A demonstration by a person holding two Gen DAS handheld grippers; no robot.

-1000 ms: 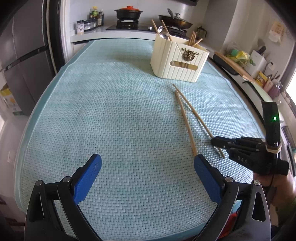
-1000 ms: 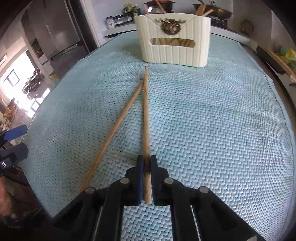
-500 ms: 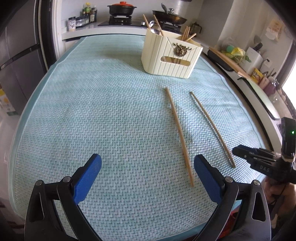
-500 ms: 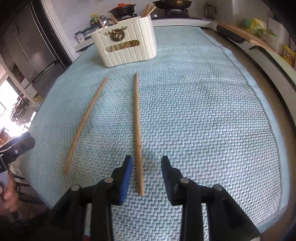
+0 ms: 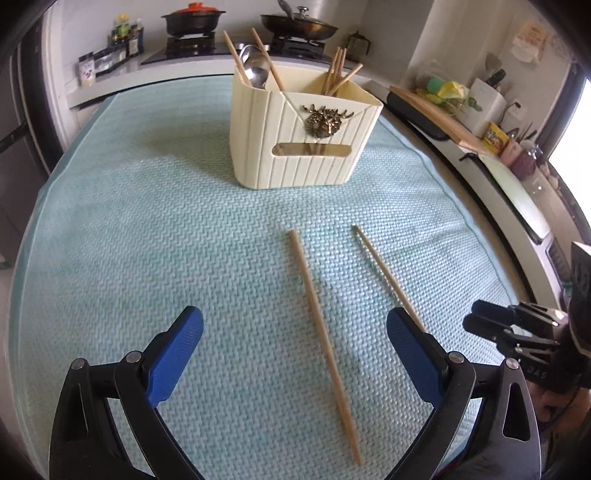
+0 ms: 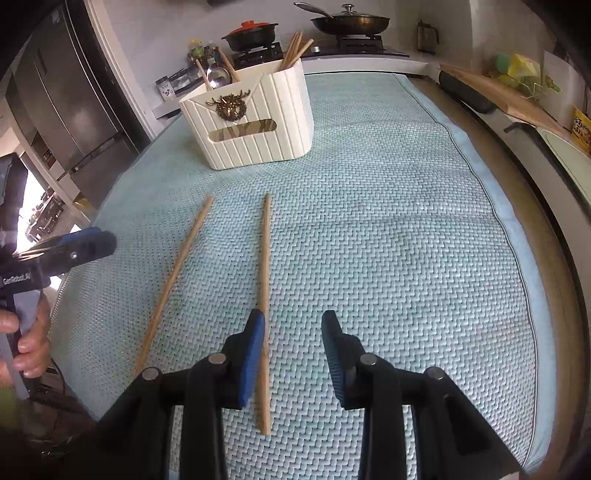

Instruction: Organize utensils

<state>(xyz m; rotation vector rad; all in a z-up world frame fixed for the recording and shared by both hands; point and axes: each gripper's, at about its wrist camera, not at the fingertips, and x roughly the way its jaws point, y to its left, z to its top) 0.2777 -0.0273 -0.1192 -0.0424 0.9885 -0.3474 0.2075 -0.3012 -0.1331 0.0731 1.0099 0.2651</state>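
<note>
Two wooden chopsticks lie apart on the teal cloth (image 5: 147, 236). My left gripper (image 5: 293, 321) is open, and the left chopstick (image 5: 321, 339) runs between its blue fingers. The right chopstick (image 5: 384, 273) passes behind its right finger. In the right wrist view, my right gripper (image 6: 293, 317) is open above the cloth. The right chopstick (image 6: 264, 295) lies just inside its left finger, unpinched, and the left chopstick (image 6: 173, 280) lies further left. The cream utensil holder (image 5: 303, 136) (image 6: 251, 122) stands beyond, holding chopsticks and a spoon (image 5: 255, 72).
A stove with a black pot (image 5: 194, 20) and a pan (image 5: 299, 24) stands behind the table. A fridge (image 6: 62, 103) is on the left. A counter with a cutting board (image 5: 432, 114) runs along the right. A hand (image 6: 26, 339) holds the left gripper's handle.
The right gripper opened, let go of its chopstick and drew back upward. The two chopsticks, touching before, now lie apart. The left gripper moved right, over the left chopstick.
</note>
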